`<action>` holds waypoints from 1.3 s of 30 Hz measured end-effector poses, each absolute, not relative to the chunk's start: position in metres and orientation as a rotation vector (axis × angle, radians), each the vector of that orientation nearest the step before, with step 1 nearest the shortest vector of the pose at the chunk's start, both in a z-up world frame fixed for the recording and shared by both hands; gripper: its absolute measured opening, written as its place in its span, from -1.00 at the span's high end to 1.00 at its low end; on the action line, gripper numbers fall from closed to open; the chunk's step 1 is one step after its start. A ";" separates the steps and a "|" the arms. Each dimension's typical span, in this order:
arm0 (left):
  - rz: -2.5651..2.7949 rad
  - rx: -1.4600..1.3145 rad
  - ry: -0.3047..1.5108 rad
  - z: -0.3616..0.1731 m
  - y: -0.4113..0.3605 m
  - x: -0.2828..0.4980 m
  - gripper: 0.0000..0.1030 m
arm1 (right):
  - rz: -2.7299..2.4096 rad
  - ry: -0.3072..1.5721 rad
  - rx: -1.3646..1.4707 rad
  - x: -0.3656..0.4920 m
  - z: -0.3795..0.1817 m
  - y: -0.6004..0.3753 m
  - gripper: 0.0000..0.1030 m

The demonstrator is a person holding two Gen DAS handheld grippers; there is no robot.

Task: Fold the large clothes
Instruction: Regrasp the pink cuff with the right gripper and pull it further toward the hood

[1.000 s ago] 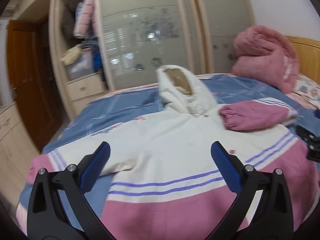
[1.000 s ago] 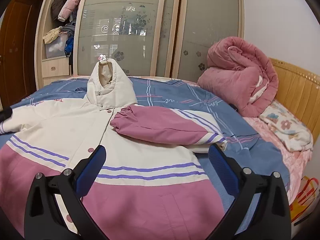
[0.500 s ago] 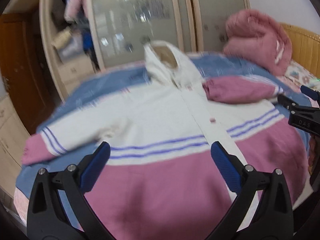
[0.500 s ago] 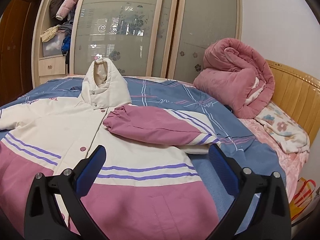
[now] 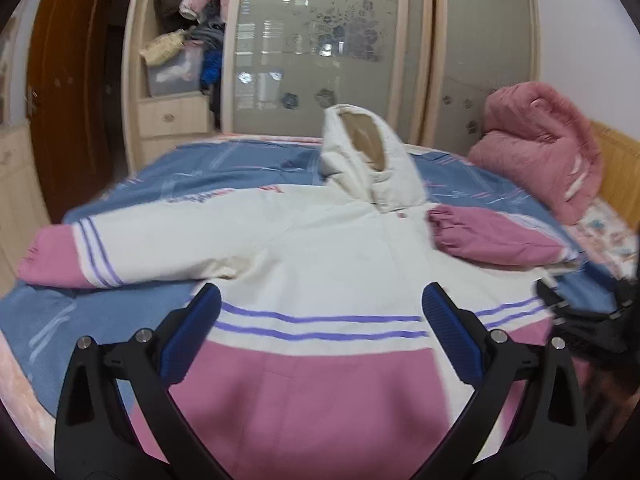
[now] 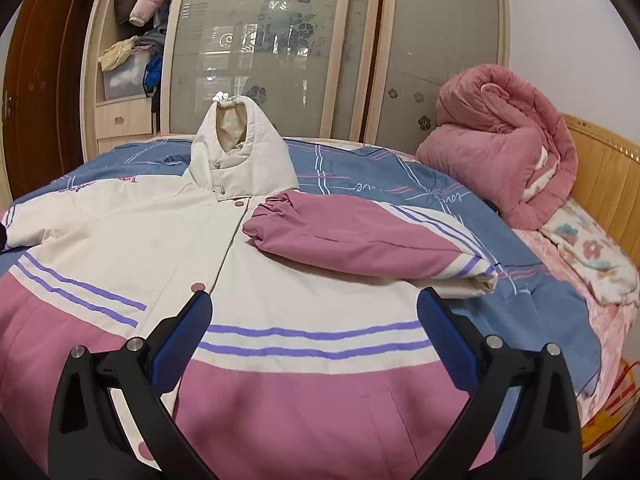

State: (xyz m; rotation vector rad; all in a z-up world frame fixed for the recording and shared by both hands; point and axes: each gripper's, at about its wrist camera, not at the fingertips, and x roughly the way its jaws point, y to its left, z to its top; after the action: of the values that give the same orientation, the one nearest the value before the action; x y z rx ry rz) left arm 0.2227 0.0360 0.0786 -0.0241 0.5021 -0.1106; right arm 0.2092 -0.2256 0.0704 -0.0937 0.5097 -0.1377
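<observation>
Both jaws stand wide and empty, left gripper [image 5: 320, 316] and right gripper [image 6: 314, 314] hovering over the jacket [image 6: 280, 280] spread on the bed [image 6: 400, 176], so pinch the outstretched sleeve [image 5: 100, 256] near its cuff (the other sleeve [image 6: 352, 240] already lies folded across the chest) and carry it inward flat.

Home bedroom (bed [image 6: 400, 184], wardrobe [image 6: 280, 48], quilt [image 6: 500, 136]).

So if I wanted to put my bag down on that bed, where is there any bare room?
Bare blue sheet lies between the jacket's hood and the rolled pink quilt, and beyond the outstretched sleeve toward the wardrobe. The middle is crowded: the jacket covers it, one sleeve folded across.
</observation>
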 end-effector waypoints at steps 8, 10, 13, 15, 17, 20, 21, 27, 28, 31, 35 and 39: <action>-0.126 -0.096 0.488 0.093 0.063 0.232 -0.96 | -0.157 0.622 -0.235 0.302 0.084 -0.183 -0.86; -0.102 -0.085 0.456 0.097 0.073 0.233 -0.96 | -0.181 0.688 -0.276 0.340 0.077 -0.180 -0.37; -0.051 -0.076 0.442 0.098 0.089 0.237 -0.96 | -0.222 0.801 -0.305 0.390 0.059 -0.181 -0.30; -0.036 -0.106 0.450 0.098 0.102 0.241 -0.96 | -0.222 0.855 -0.312 0.410 0.048 -0.180 -0.29; -0.031 -0.157 0.470 0.099 0.116 0.244 -0.96 | -0.247 0.891 -0.347 0.424 0.037 -0.175 -0.21; -0.036 -0.216 0.463 0.104 0.133 0.244 -0.96 | -0.313 0.929 -0.401 0.436 0.022 -0.176 0.14; -0.032 -0.218 0.457 0.106 0.135 0.243 -0.96 | -0.333 0.939 -0.399 0.438 0.020 -0.179 0.23; 0.011 -0.229 0.422 0.113 0.157 0.237 -0.96 | -0.356 0.818 -0.291 0.431 0.044 -0.174 0.47; 0.017 -0.242 0.419 0.114 0.162 0.237 -0.96 | -0.358 0.786 -0.270 0.428 0.053 -0.167 0.47; 0.037 -0.286 0.407 0.117 0.179 0.236 -0.96 | -0.289 0.725 -0.199 0.422 0.078 -0.140 0.47; 0.050 -0.332 0.386 0.121 0.196 0.232 -0.96 | -0.154 0.630 -0.175 0.415 0.109 -0.082 0.47; 0.052 -0.338 0.349 0.127 0.205 0.225 -0.96 | -0.009 0.610 -0.203 0.415 0.115 -0.007 0.47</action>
State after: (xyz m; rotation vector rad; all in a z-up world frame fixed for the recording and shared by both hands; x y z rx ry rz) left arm 0.2246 0.2052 0.1275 -0.3378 0.3491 0.0524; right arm 0.4149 -0.0075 0.1145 -0.2033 0.6096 -0.0093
